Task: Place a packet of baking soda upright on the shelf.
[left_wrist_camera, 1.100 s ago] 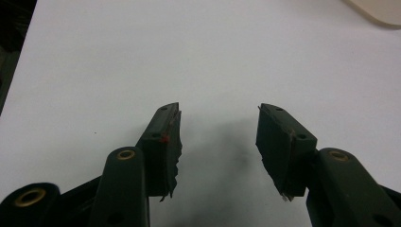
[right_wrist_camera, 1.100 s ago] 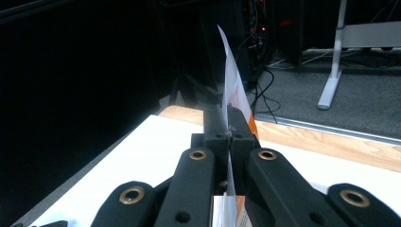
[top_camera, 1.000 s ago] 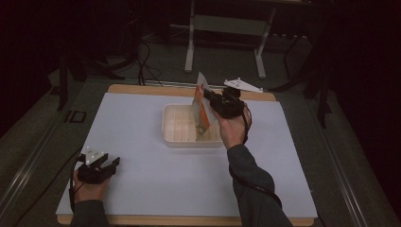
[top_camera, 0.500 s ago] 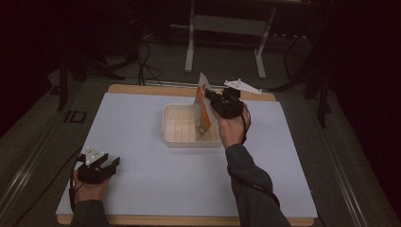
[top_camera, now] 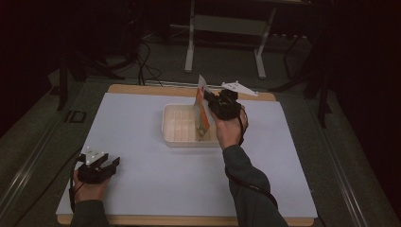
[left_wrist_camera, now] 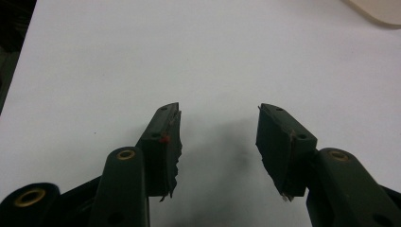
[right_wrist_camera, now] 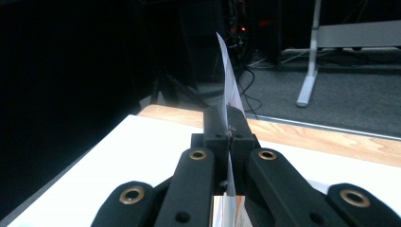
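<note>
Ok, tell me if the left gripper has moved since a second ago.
No. In the high view the left gripper sits at the same spot near the white mat's front-left corner, jaws open, as in both earlier pictures.

1. My left tongs (top_camera: pixel 113 163) sit low at the near-left of the table (top_camera: pixel 142 189), hand (top_camera: pixel 90 189) wrapped round the body from behind, grey plate on top.
2. Left jaws spread wide in the left gripper view, nothing between the pads (left_wrist_camera: pixel 165 142); tips point forward and slightly right.
3. My right arm reaches forward up the middle, sleeve (top_camera: pixel 246 189) coming in from the bottom edge, forearm angled slightly left.
4. Right hand (top_camera: pixel 230 130) holds the right tongs (top_camera: pixel 206 98) raised off the table, tips aimed left and away.
5. Right jaws fully closed, pads pinching a thin sheet (right_wrist_camera: pixel 228 90) standing on edge.
</note>
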{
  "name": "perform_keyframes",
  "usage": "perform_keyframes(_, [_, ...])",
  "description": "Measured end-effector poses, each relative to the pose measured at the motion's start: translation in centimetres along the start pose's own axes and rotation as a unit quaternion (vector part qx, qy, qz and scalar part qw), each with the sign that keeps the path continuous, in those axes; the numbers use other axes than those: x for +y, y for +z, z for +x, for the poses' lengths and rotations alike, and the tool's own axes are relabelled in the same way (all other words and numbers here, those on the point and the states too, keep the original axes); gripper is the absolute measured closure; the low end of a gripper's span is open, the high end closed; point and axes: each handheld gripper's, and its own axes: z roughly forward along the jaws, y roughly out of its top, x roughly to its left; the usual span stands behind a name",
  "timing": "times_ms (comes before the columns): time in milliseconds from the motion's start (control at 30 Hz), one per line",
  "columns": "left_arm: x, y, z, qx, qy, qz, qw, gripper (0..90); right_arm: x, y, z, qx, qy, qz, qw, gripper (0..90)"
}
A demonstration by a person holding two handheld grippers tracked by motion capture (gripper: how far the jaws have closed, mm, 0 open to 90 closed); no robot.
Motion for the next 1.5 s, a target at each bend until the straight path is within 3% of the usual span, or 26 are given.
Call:
perform_keyframes(633, [0.0, 0.0, 0.0, 0.000, 0.002, 0.001, 1.0000, 50.3, -0.5, 0.6, -0.3, -0.034, 0.025, 0.001, 0.9991, 90.0])
perform_keyframes(1500, [0.0, 0.0, 0.0, -0.001, 0.002, -0.001, 1.0000, 50.3, -1.5, 1.8, 0.0, -0.049, 0.021, 0.010, 0.9985, 90.0])
